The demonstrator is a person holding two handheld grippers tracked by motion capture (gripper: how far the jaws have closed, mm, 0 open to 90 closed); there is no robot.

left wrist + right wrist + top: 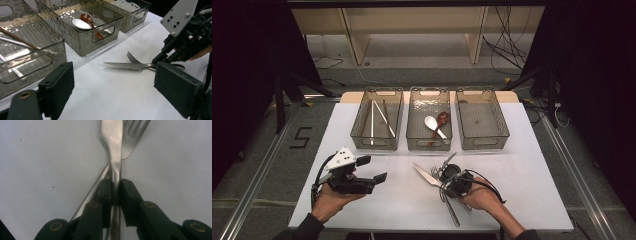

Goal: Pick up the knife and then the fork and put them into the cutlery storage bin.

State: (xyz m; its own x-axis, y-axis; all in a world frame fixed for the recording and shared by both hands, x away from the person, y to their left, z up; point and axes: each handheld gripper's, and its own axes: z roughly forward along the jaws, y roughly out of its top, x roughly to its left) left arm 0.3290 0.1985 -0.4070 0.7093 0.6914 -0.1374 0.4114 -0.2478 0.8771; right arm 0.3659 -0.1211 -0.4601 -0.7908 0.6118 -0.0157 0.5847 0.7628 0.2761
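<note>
With the right gripper (115, 188) pinching the knife (113, 135) handle, apparently firmly, its blade points ahead, crossing the fork (133, 135).

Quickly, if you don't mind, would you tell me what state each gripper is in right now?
Left gripper: open, holding nothing.
Right gripper: closed on the knife at its handle; the fork lies crossed beneath it.

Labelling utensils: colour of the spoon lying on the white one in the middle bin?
Reddish-brown spoon, clearest in the left gripper view.
</note>
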